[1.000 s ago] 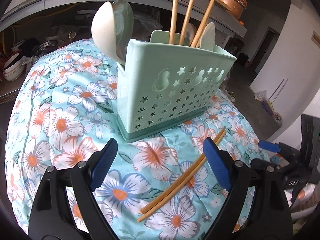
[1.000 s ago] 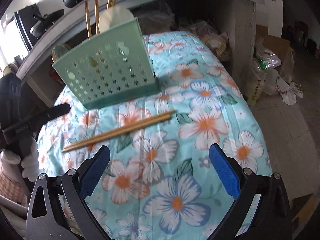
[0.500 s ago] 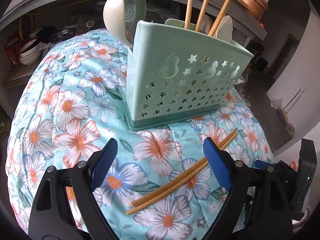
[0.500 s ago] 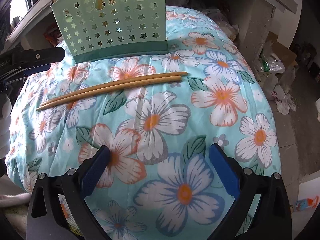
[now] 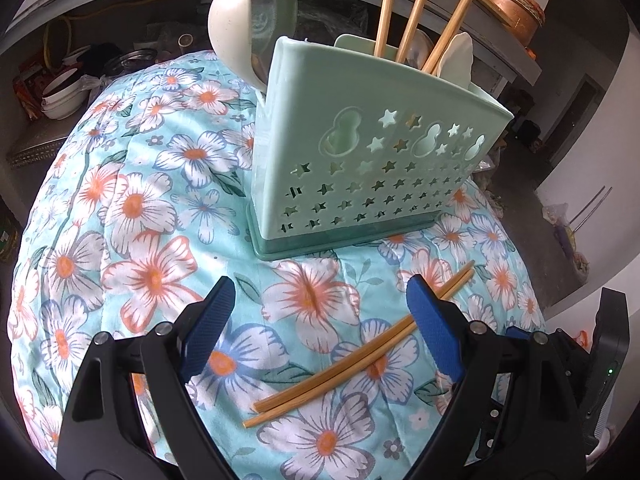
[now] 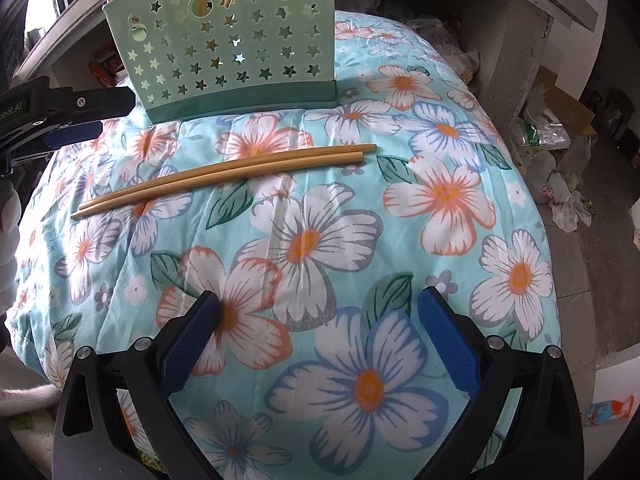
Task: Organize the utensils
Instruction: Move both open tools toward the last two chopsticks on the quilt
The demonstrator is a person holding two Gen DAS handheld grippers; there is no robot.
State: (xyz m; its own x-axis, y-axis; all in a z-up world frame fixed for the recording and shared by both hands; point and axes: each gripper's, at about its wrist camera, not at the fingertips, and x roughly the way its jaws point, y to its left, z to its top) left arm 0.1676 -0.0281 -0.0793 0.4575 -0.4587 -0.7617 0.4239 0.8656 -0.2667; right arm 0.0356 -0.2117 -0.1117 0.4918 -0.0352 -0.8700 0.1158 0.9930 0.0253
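Observation:
A mint-green utensil holder [image 5: 360,164] with star cut-outs stands on the floral cloth [image 5: 140,208]; it holds spoons [image 5: 248,20] and three upright chopsticks [image 5: 416,16]. Two loose bamboo chopsticks [image 5: 360,352] lie side by side on the cloth in front of it. My left gripper [image 5: 318,320] is open just above the cloth, its right finger crossing over the pair. In the right wrist view the same holder [image 6: 236,40] and chopsticks [image 6: 228,172] lie ahead of my right gripper [image 6: 320,332], which is open and empty, well short of them. The left gripper [image 6: 60,116] shows at that view's left edge.
Behind the table runs a concrete shelf with bowls [image 5: 60,96] beneath it and a copper pot [image 5: 516,12] on top. Bags and litter [image 6: 560,152] lie on the floor off the cloth's right side. A gloved hand [image 6: 8,232] shows at the left edge.
The right gripper has dropped lower and tipped toward the cloth, so the chopsticks now lie level across its view. The left view has rolled slightly; the chopsticks have not moved.

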